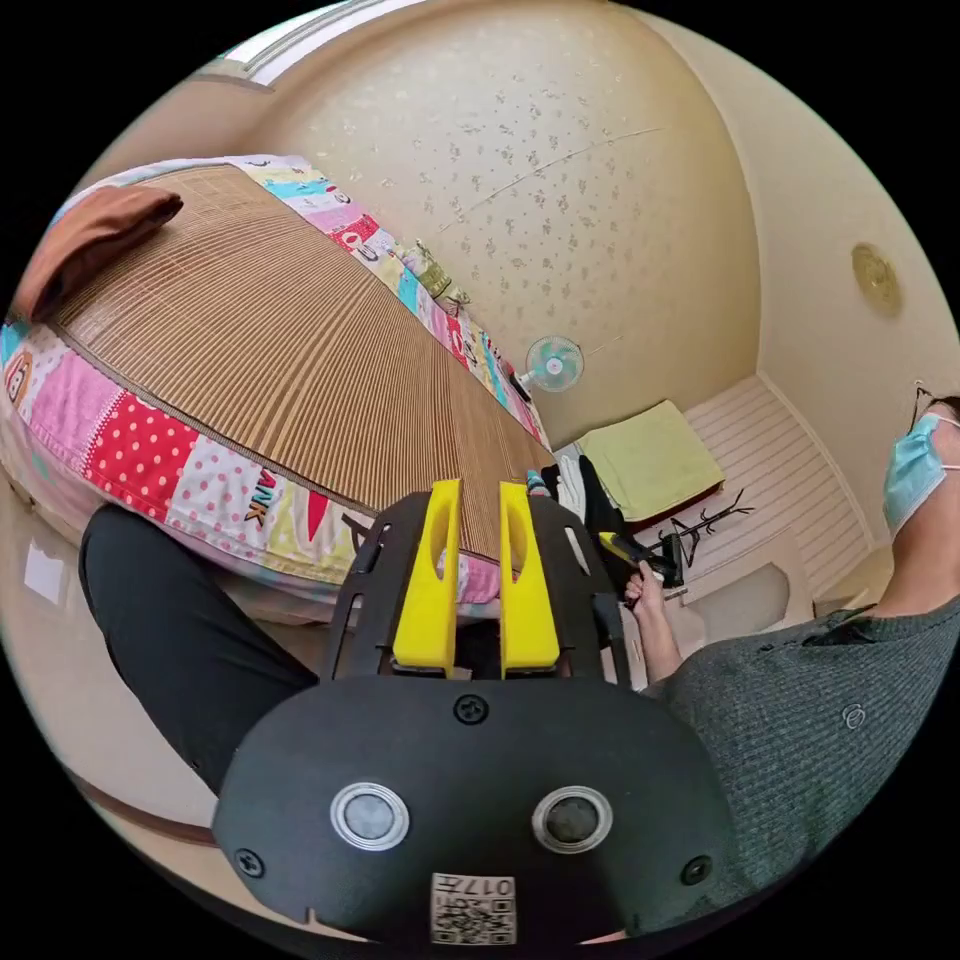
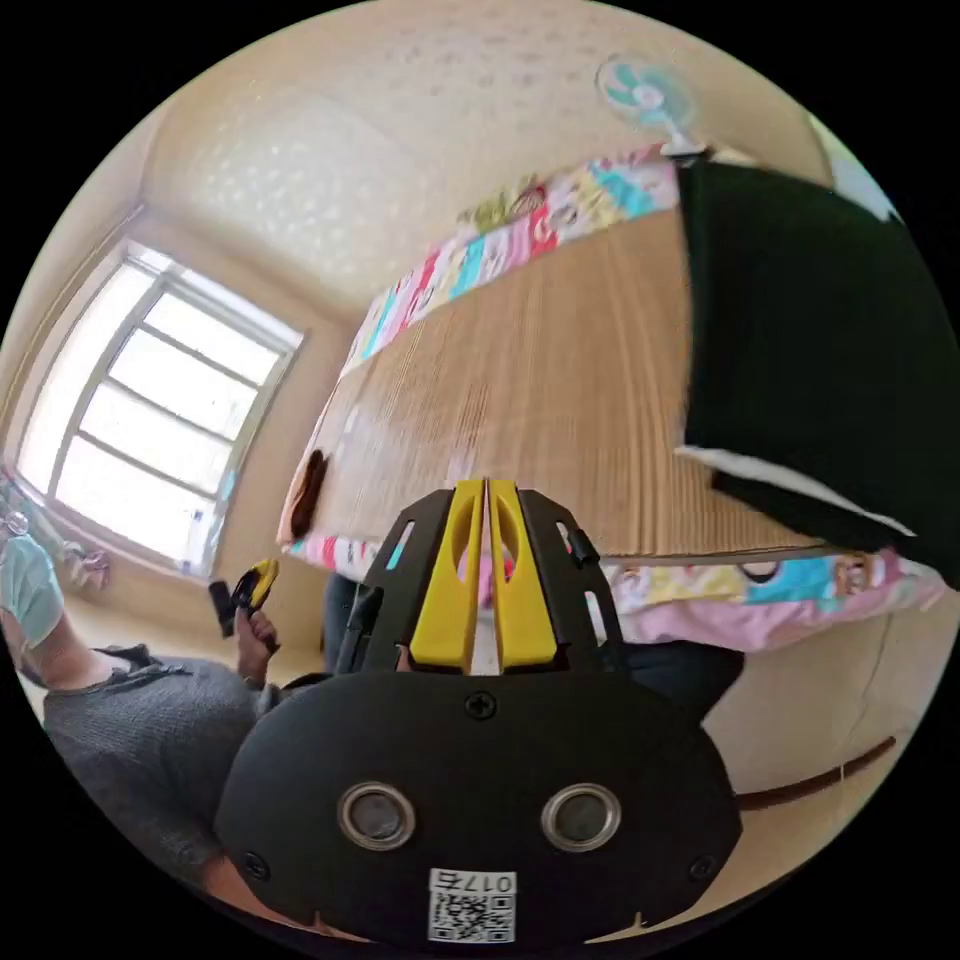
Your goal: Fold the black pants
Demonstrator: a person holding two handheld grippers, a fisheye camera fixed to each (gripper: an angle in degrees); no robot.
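Observation:
The black pants point(image 2: 800, 350) lie folded in a flat rectangle on the bamboo mat point(image 2: 560, 400) of the bed, with a pale strip along their near edge. My right gripper point(image 2: 486, 483) hovers off the bed's edge, apart from the pants, its yellow jaws closed tip to tip on nothing. My left gripper point(image 1: 480, 485) is also held off the bed's side, its jaws parallel with a narrow gap and nothing between them. A hand holds each gripper: the right gripper point(image 1: 640, 552) is seen in the left gripper view, and the left gripper point(image 2: 250, 590) in the right gripper view.
A patchwork quilt point(image 1: 140, 450) lies under the bamboo mat point(image 1: 270, 330). A brown folded cloth point(image 1: 90, 240) sits at the mat's far end. A fan point(image 1: 553, 362) and a green cloth point(image 1: 650, 460) stand past the bed. A person in a grey sweater point(image 1: 800, 720) stands beside it.

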